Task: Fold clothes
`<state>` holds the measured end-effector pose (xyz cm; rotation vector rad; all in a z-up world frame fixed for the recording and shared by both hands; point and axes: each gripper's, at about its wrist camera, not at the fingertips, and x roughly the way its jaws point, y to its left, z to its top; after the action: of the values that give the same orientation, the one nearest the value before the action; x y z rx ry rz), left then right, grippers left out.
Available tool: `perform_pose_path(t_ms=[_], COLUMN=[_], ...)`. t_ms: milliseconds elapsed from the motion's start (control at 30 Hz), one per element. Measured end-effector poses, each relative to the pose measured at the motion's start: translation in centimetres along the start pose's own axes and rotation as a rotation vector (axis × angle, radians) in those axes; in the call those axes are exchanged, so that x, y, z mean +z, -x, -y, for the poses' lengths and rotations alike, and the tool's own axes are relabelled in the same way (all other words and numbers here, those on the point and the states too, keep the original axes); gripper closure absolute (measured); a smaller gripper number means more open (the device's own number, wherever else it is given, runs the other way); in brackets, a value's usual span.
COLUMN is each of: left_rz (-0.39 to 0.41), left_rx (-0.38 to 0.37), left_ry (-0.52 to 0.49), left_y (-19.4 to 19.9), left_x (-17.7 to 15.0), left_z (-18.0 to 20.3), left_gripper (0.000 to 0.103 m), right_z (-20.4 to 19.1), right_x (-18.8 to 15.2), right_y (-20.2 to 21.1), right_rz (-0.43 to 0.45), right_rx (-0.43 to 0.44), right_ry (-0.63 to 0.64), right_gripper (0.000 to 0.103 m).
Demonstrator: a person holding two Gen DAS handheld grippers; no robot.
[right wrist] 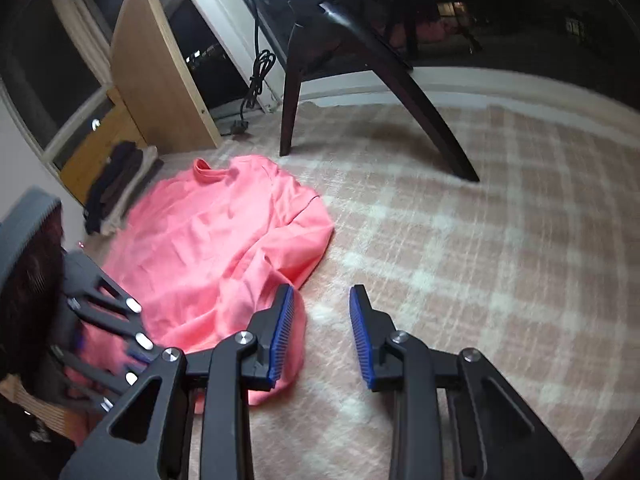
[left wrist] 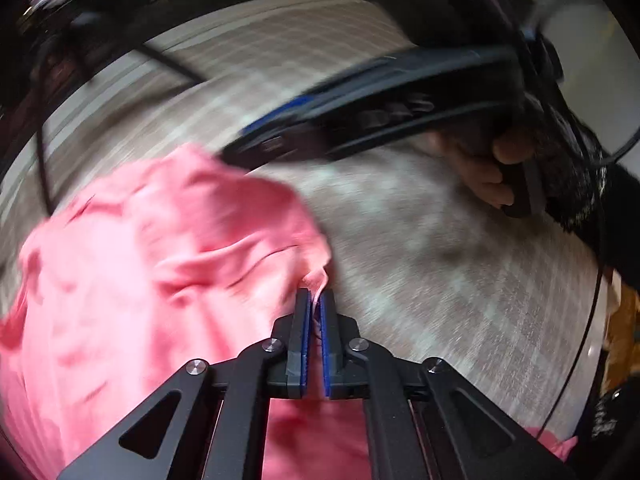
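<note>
Pink fabric, one garment (right wrist: 224, 240): a long-sleeved top with a stand-up collar, lay spread and rumpled on the checked rug (right wrist: 480, 240), its collar pointing toward the far edge of the rug by the wooden cabinet (right wrist: 160, 68).

Left wrist view only: the left tool (left wrist: 315, 300) had its blue pads nearly together, pinching a small peak of the garment's (left wrist: 160, 260) edge; this picture was streaked with blur. It also showed the right tool (left wrist: 236, 152) from outside, reaching over the rug (left wrist: 440, 260) with its tip at the garment's far edge, and the person's hand (left wrist: 492, 172) on its grip, with a dark sleeve (left wrist: 592, 208) behind. Whether that tip touched the cloth could not be told.

Right wrist view only: the right tool (right wrist: 322, 308) stood with jaws partly apart, nothing between them; the left pad lay over the garment's near hem, the right pad over bare rug. The left tool's (right wrist: 120, 340) linkage appeared at the picture's lower left, over pink cloth.

Surface: pale rug, beige-and-white check, soft pile. Room: dark wooden chair (right wrist: 360, 60) standing on the rug's far edge, a coiled black cable (right wrist: 256, 76) beside it, and a stack of dark folded clothes (right wrist: 116, 184) at the rug's far left corner.
</note>
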<state>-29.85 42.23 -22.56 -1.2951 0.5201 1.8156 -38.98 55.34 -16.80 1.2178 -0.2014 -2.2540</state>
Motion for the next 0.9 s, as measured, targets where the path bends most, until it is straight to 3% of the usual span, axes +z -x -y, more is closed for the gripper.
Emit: perform_pose_path(t_ms=[233, 333, 400, 433, 500, 567, 767, 900], left_rz=[0.023, 0.017, 0.015, 0.014, 0.016, 0.025, 0.101, 0.170], left_rx=[0.034, 0.035, 0.037, 0.037, 0.036, 0.010, -0.167, -0.329], left_ry=[0.104, 0.127, 0.124, 0.123, 0.124, 0.137, 0.119, 0.128], left_y=[1.8, 1.4, 1.3, 1.3, 1.4, 1.7, 3.7, 4.7], left_x=[-1.7, -2.8, -2.9, -2.9, -2.9, -2.9, -2.3, -1.4], left_z=[-3.4, -4.3, -4.2, -4.1, -4.0, -4.0, -1.9, -0.4], left_gripper=[0.100, 0.100, 0.100, 0.100, 0.100, 0.100, 0.100, 0.100], right_z=[-1.2, -2.5, -3.1, -3.4, -3.4, -3.4, -1.6, -0.5], right_x=[0.8, 1.0, 1.0, 1.1, 1.4, 1.8, 3.2, 3.3], right_y=[-2.2, -3.2, -3.3, -3.2, -2.3, -0.3, 6.1, 5.3], right_rz=[-0.056, -0.076, -0.078, -0.077, -0.047, -0.005, 0.085, 0.072], right_rx=[0.112, 0.120, 0.093, 0.080, 0.058, 0.055, -0.060, -0.206], right_ry=[0.015, 0.045, 0.074, 0.086, 0.090, 0.083, 0.048, 0.052], right_gripper=[0.074, 0.074, 0.086, 0.100, 0.100, 0.100, 0.100, 0.099])
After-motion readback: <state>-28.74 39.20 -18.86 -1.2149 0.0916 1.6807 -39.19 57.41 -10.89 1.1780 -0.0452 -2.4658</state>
